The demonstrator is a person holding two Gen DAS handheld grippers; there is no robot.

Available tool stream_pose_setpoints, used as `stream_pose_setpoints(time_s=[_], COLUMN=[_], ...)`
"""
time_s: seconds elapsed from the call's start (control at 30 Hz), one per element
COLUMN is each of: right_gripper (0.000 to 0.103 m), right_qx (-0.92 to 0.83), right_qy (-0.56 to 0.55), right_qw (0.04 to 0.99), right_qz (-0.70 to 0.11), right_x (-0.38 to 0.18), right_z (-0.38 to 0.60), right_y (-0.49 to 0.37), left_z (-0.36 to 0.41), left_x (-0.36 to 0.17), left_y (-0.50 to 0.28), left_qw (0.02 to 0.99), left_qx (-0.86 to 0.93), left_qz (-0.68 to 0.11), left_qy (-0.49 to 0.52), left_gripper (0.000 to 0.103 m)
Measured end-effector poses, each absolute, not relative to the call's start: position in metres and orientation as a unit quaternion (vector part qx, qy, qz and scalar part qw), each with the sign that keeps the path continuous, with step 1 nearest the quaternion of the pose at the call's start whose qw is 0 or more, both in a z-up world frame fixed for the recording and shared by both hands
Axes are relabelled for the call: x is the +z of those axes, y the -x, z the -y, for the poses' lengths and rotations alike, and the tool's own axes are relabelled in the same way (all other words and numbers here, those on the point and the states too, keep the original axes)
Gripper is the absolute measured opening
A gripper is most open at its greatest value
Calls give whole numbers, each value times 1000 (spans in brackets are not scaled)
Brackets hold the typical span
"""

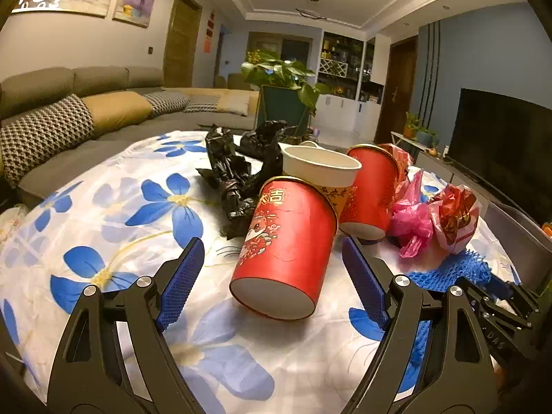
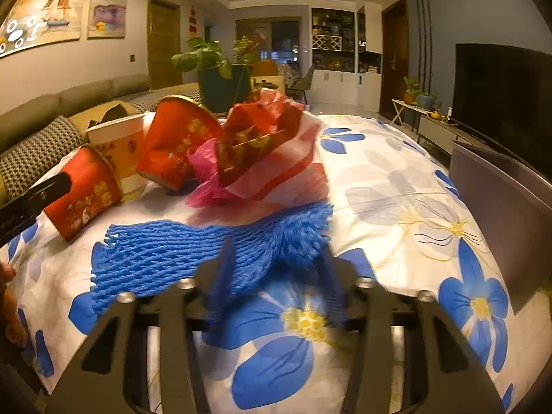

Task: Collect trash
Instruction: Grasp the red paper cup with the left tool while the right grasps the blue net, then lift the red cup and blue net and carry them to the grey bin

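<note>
- My left gripper [image 1: 272,269] is spread wide; the tipped red paper cup [image 1: 284,248] lies between its fingers at 12 o'clock, untouched, on the flowered tablecloth [image 1: 131,207].
- My right gripper [image 2: 276,276] pinches the blue foam net [image 2: 165,255], which trails toward 10 o'clock.

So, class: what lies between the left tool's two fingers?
In the left wrist view, the tipped red paper cup lies between the open left tool fingers, untouched.
</note>
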State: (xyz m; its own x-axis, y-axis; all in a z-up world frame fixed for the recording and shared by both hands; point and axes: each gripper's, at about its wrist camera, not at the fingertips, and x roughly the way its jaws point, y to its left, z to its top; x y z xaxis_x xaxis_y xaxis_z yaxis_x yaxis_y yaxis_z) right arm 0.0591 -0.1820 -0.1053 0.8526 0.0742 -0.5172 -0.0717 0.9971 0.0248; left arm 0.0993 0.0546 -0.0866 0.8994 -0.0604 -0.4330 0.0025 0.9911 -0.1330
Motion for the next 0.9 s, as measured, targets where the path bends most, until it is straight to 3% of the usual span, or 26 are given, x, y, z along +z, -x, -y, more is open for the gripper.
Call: stream_pose_setpoints(time_s=[0.1,0.2,0.23,0.27,0.33,0.9], right_gripper=[19,10,9,8,8,7], right_qx=[46,51,51,51,52,43], right_qy=[1,-5,-7,-8,-10,-3], right_qw=[961,961,961,961,962,980], right_qz=[-272,-272,-272,-271,-266,-197], right_x=[-107,-107,-106,-104,-100,-52], right_z=[179,180,180,181,181,198], right_y=[-58,-55,-54,-53,-50,-5], left_z=[-57,-58,-58,-58,-58,-54], left_x=[-91,-94,-95,-96,-99,-75], left_y=[-106,-111,-113,-114,-116,-66], left_qw=[969,966,964,963,960,971], left_qx=[-25,-36,-43,-49,-61,-84], left_qz=[-235,-244,-248,-252,-260,-209], left_qy=[72,79,81,82,85,79], left_gripper=[81,79,74,66,60,55])
